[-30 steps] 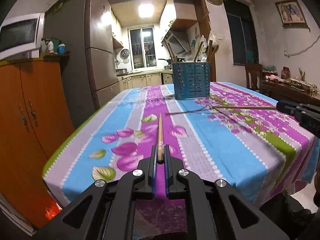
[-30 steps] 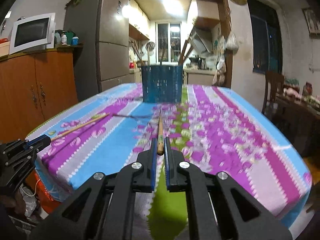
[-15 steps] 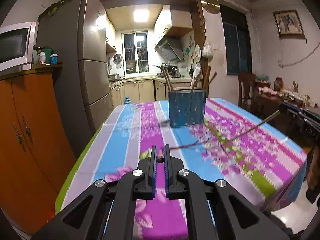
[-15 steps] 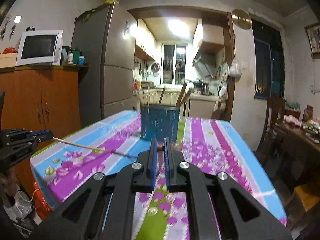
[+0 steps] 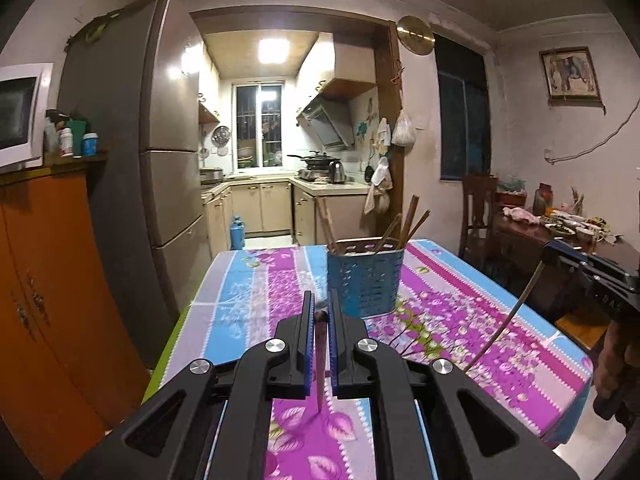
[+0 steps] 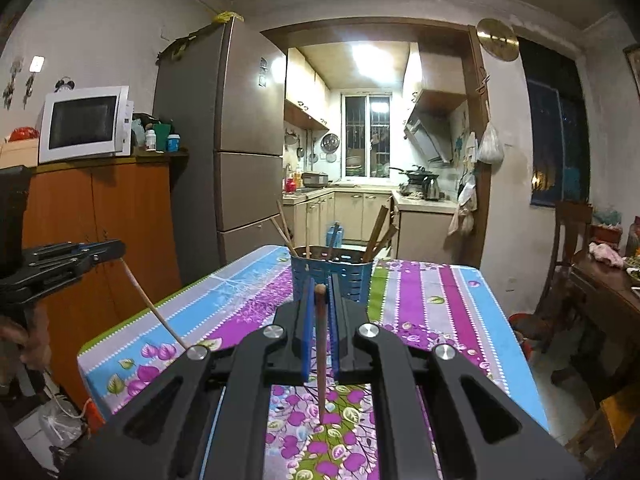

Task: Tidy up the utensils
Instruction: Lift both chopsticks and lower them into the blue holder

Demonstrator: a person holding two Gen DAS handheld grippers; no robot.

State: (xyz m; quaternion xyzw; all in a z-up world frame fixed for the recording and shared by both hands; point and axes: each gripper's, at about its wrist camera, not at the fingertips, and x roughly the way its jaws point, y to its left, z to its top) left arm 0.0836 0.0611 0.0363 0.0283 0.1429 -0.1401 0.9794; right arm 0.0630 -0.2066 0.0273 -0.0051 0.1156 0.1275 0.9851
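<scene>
Two chopsticks up: L gripper (image 5: 319, 314) clenched on chopstick (image 5: 320, 364), R gripper (image 6: 320, 298) on another (image 6: 321, 352); blue holder (image 5: 365, 280) just ahead, on floral tablecloth (image 5: 248, 304).

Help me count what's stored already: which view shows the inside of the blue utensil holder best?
The right wrist view: the blue utensil holder shows its open rim. The left wrist view shows it mostly side-on.
</scene>
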